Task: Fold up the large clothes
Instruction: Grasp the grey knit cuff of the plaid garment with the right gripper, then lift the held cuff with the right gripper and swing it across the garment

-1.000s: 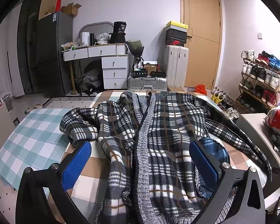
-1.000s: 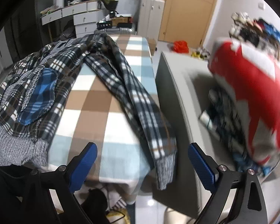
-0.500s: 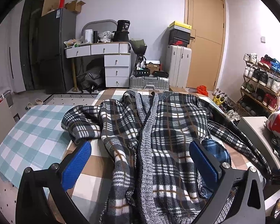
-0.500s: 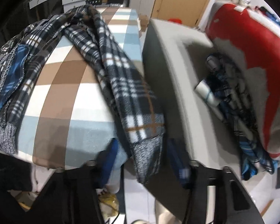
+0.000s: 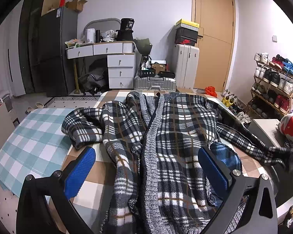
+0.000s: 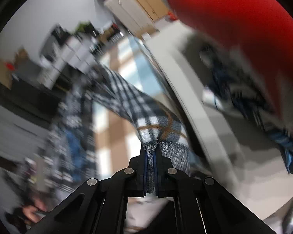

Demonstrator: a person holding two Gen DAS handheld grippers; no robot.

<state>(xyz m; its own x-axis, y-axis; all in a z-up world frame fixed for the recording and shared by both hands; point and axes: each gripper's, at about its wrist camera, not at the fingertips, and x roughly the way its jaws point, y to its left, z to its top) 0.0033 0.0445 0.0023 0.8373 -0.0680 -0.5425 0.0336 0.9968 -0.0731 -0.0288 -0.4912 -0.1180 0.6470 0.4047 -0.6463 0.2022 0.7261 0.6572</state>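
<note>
cardigan [image 5: 177, 136] lies spread open on the bed [image 5: 33, 142], plaid w/ grey knit placket running down the middle, collar end toward the far edge near the door [image 5: 213, 39]. one sleeve [image 5: 82, 124] is bunched on the left side, folded back over the teal check sheet. other sleeve [image 5: 250, 142] stretches out to the right, off toward the bed edge; its end looks blurred in your left wrist view. blue patch pocket [image 5: 226, 156] shows on the right front panel, just behind your tool's right pad.

your left tool [image 5: 146, 167] hangs over the near hem w/ pads wide apart, nothing between them but cloth lying flat below, no contact i can see. so: released.

your right tool [image 6: 150, 167] has just been closing, and its jaws are now clenched on the grey knit cuff [image 6: 166, 152] of that right sleeve; a strip of the cuff is pinched between the blue pads, rest of the cuff bulges out beside the right finger. sleeve [image 6: 127, 97] runs from the tool up and back toward the body of the garment. right wrist view is heavily smeared and tilted, so bg detail is hard to read.

beside the bed, grey box-like surface [image 6: 220, 117] carries a red bundle [image 6: 234, 15] and some dark plaid cloth [image 6: 244, 97]. shoe rack [image 5: 273, 85] stands by the right wall, white drawers [image 5: 119, 70] and suitcases [image 5: 185, 66] at the far wall.
</note>
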